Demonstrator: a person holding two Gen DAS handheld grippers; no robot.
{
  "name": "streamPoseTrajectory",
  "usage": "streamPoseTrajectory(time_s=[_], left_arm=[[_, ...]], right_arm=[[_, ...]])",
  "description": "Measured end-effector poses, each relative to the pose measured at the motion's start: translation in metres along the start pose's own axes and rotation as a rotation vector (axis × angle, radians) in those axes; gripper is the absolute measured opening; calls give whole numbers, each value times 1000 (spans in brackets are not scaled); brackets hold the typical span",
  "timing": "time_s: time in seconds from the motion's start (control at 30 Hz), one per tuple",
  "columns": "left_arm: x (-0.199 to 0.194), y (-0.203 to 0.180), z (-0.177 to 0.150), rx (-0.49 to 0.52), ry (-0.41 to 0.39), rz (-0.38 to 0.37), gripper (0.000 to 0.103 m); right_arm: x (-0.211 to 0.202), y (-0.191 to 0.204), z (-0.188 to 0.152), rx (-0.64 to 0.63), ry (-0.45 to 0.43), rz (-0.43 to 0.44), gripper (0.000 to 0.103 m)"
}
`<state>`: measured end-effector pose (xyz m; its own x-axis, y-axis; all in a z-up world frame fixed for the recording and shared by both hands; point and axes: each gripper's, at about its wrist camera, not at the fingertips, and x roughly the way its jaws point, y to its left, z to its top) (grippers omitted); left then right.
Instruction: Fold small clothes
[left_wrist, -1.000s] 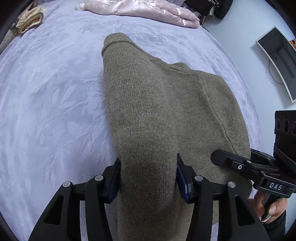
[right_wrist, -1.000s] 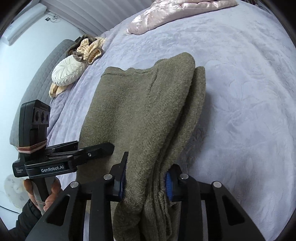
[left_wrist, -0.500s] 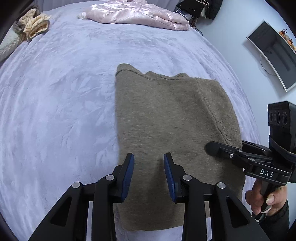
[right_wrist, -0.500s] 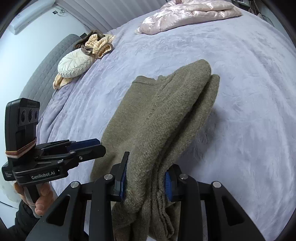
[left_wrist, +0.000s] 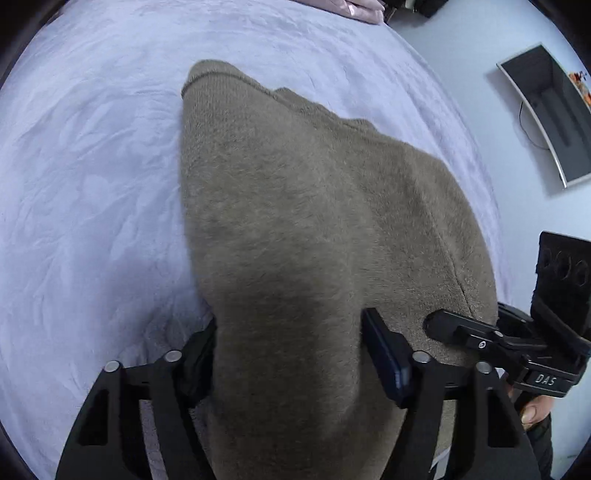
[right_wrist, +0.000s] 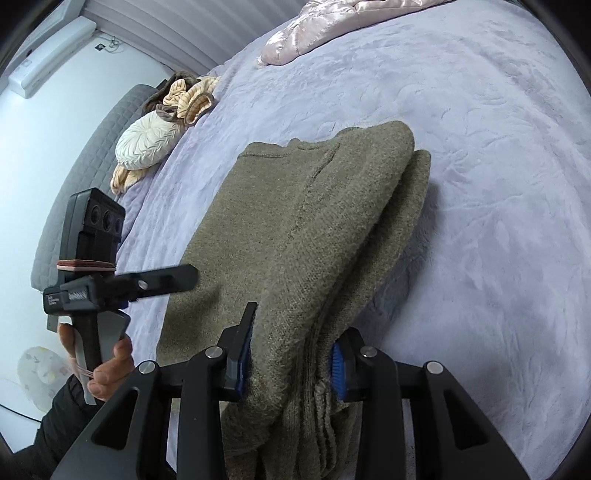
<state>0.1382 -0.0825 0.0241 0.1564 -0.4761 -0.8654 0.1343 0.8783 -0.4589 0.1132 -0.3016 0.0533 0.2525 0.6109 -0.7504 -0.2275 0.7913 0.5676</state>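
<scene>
An olive-brown knit sweater (left_wrist: 310, 221) lies folded on the lavender bedspread (left_wrist: 92, 166). My left gripper (left_wrist: 291, 354) has its near left edge bunched thick between its fingers. My right gripper (right_wrist: 291, 354) is shut on the stacked layers at the sweater's (right_wrist: 295, 229) near right edge. The right gripper also shows at the right of the left wrist view (left_wrist: 480, 336). The left gripper shows at the left of the right wrist view (right_wrist: 159, 282).
A pink satin garment (right_wrist: 332, 26) lies at the far edge of the bedspread (right_wrist: 498, 184). A white round cushion (right_wrist: 146, 140) and beige clothes (right_wrist: 192, 98) sit by the grey headboard (right_wrist: 85, 155). A monitor (left_wrist: 550, 110) hangs on the wall to the right.
Half a second ago my left gripper stood open above the flat sweater. Now it has come down and the fabric is gathered between its fingers again. The right gripper kept its hold.
</scene>
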Motion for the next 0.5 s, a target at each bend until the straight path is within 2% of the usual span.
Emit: streamPoseTrajectory(time_s=[0.07,0.1,0.33,0.5], left_arm=[[-9,-6,-2,18,-26,-5,50],[-14,-9,-4,26,-35,1,48],[-49,-27,-19,55,-69,80,47],[-77,-28,-35,50,-97,88,47]], right_arm=[[3,-2,0,-2,8,-2,37],[5,-2,0,-11,14,-16,37],[-7,26,-2,-85,-18,-9,35],[-19,53,-9,-124,-33,-8,35]])
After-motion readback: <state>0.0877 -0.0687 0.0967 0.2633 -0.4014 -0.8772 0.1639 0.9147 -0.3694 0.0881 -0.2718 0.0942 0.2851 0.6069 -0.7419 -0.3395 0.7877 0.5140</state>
